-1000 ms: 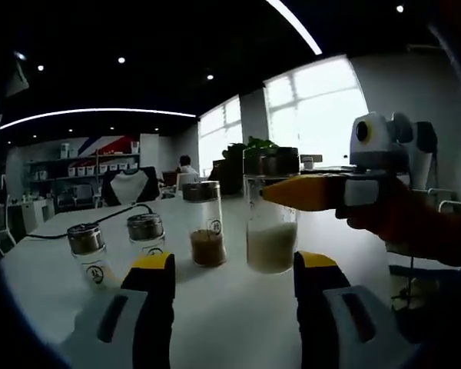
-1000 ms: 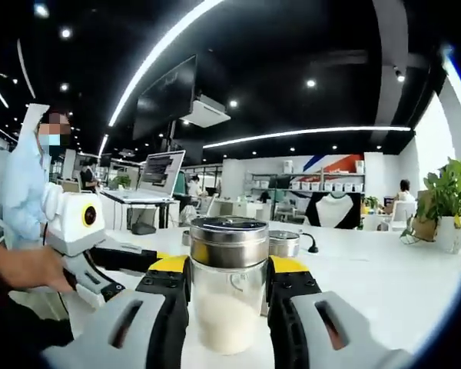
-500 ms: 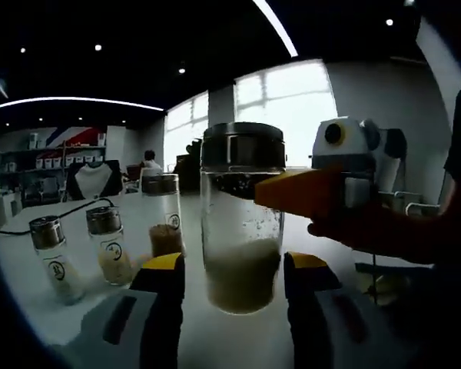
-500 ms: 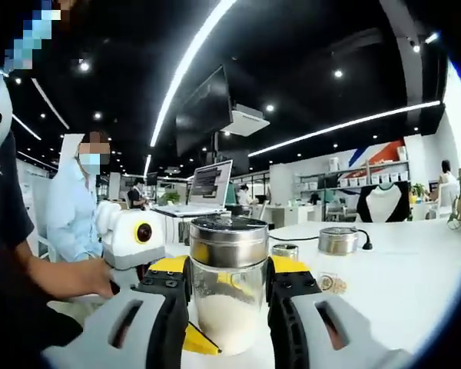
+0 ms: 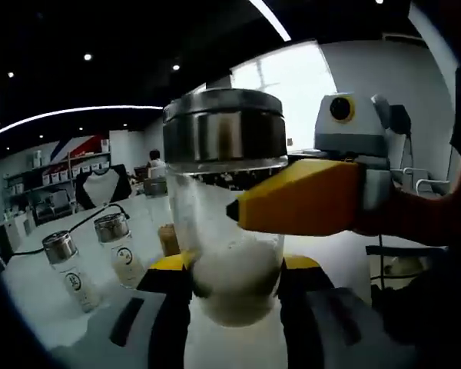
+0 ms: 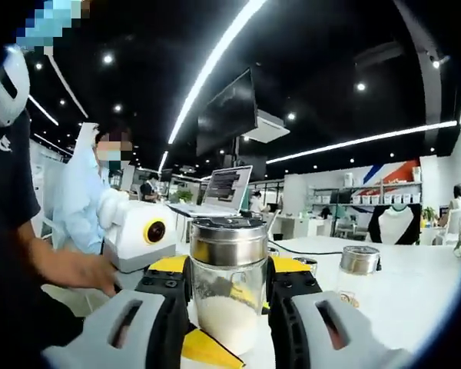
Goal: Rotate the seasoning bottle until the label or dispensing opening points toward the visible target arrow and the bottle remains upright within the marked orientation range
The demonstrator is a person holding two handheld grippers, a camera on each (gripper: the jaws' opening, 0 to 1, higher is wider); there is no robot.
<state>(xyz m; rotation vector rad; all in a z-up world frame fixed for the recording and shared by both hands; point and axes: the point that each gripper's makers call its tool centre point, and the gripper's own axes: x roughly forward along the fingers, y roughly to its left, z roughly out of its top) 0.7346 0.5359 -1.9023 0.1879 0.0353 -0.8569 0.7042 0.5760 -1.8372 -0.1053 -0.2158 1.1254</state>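
glass seasoning bottle [image 6: 229, 296] upright at frame centre, clamped by right hand-held gripper [image 6: 229, 288], left hand-held gripper [image 5: 234, 280] jaws wide around it, white bench [image 6: 415, 284].

Two small jars [image 5: 73, 265] [image 5: 121, 244] with metal lids stand near each other on the white surface [image 5: 38, 300], a black cable [image 5: 77, 224] trailing behind them. In the right gripper view an open laptop [image 6: 224, 192] sits further back, a dark screen [image 6: 227, 115] hangs overhead, and shelves [image 6: 380, 198] line the far wall.
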